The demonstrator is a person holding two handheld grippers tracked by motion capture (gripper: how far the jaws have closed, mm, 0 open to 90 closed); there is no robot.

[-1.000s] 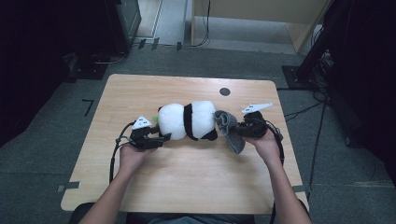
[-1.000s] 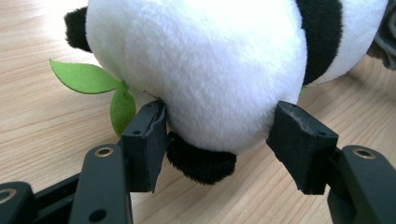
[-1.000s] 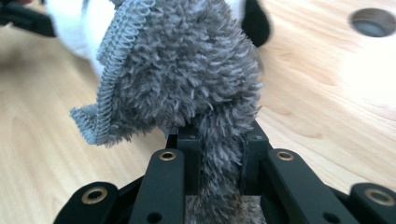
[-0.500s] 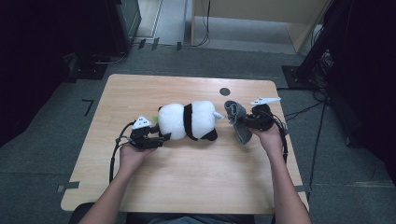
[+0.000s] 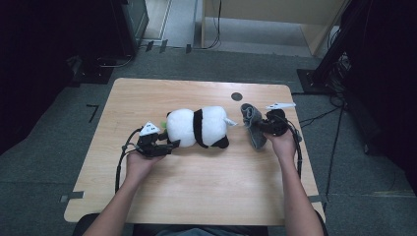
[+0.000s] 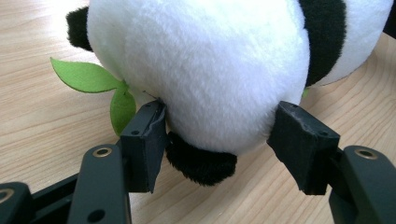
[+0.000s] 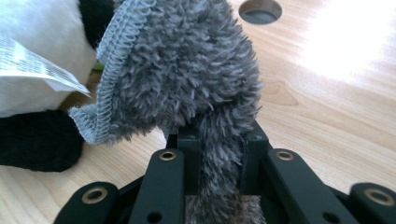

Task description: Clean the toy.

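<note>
A black-and-white panda plush (image 5: 199, 127) lies on its side in the middle of the wooden table (image 5: 196, 196). My left gripper (image 5: 169, 143) holds its left end. In the left gripper view both pads (image 6: 147, 140) press into the white fur (image 6: 210, 70), one on each side. A green felt leaf (image 6: 88, 77) sticks out beside the left pad. My right gripper (image 5: 263, 127) is shut on a grey fuzzy cloth (image 5: 252, 125), just right of the panda. In the right gripper view the cloth (image 7: 187, 70) rises from between the closed jaws of my right gripper (image 7: 219, 144).
A white label (image 5: 229, 121) hangs from the panda's right end, close to the cloth, and shows up close as a label (image 7: 28, 60). A dark round hole (image 5: 237, 96) sits in the table behind the cloth. The table's right edge (image 5: 305, 162) is near my right hand.
My right gripper has drawn the grey cloth off the panda's right end and moved it right and slightly back. The left gripper and the panda have stayed put.
</note>
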